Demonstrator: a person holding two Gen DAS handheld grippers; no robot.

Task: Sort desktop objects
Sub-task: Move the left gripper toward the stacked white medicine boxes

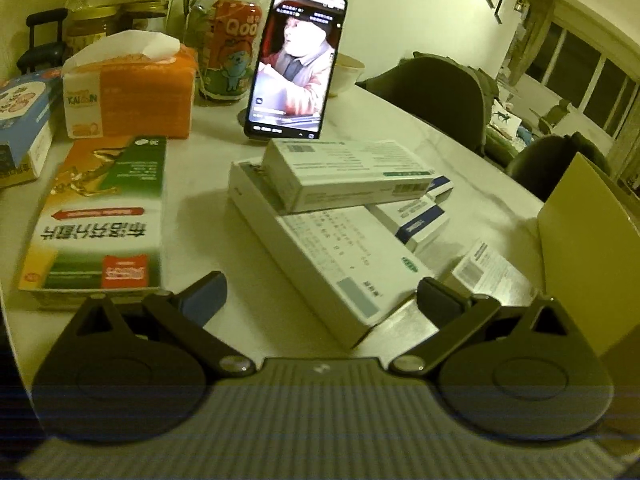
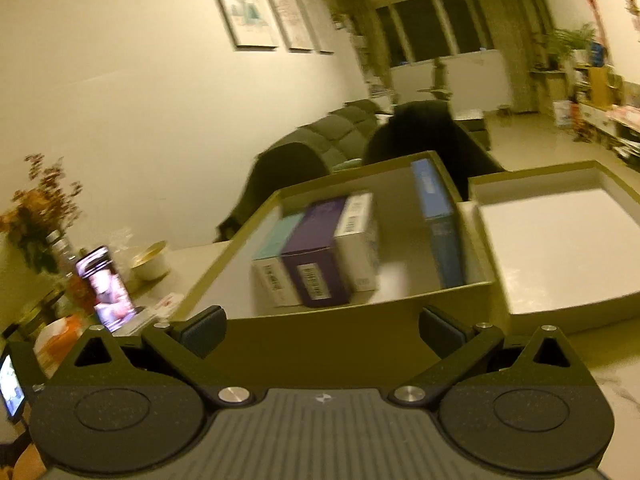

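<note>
Several small cartons already sit in the olive-green cardboard storage box (image 2: 460, 292) just ahead of the right gripper (image 2: 320, 330), so sorting looks partly done. That gripper is spread wide with nothing between its fingers, low against the box's near wall. Inside, from its left: a teal-and-white carton (image 2: 272, 268), a purple carton (image 2: 316, 256) and a white barcoded carton (image 2: 358, 240), side by side and touching; a blue flat box (image 2: 438, 220) stands on edge against the right wall. Further right lies the box's white-lined lid (image 2: 560, 240), nothing in it.

Left gripper (image 1: 320, 298) is also wide open and holds nothing, hovering over the white marbled table (image 1: 480, 184). Right in front of it lies a long white flat carton (image 1: 340, 264), its near end roughly between the fingers. On the far end rests a white medicine box with barcode (image 1: 348, 174), with blue-and-white small cartons (image 1: 420, 216) beside it. A small white labelled carton (image 1: 492, 272) lies to the right, a green-orange-white medicine box (image 1: 100, 216) to the left. These remain unsorted. Beyond: an orange tissue pack (image 1: 132, 88) and a lit upright smartphone (image 1: 296, 60).
</note>
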